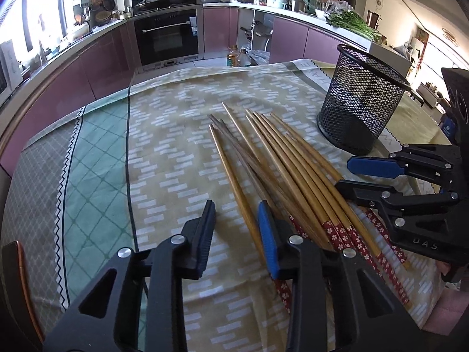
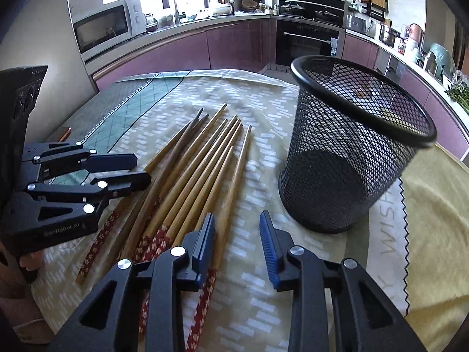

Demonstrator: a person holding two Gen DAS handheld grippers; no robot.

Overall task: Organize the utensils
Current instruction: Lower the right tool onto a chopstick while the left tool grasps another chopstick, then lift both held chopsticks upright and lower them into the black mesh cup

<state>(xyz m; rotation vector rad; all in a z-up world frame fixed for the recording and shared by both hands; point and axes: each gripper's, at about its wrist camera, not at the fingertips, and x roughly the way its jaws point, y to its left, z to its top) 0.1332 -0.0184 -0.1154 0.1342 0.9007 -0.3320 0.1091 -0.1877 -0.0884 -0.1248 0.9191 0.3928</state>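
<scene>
The chopsticks lie in a loose fan on the tablecloth, thin tips pointing away toward the kitchen, thick ends with red flowered wrapping nearest the grippers; a couple of darker sticks sit among the pale ones, and several cross or rest on each other. They look light, stiff and smooth, so I judge they will roll or slide apart under a careless pinch; the wrapped thick ends, or just above them, seem the surest place to take hold, gathering several at once. Just beside the fan's right edge stands the black mesh cup, upright and seemingly empty, apart from the sticks. The left gripper hovers over the fan's left side, jaws partly spread with one pale stick showing between them, not visibly pinched. The right gripper hangs over the fan's right edge, jaws likewise partly spread, with only cloth in the gap.
</scene>
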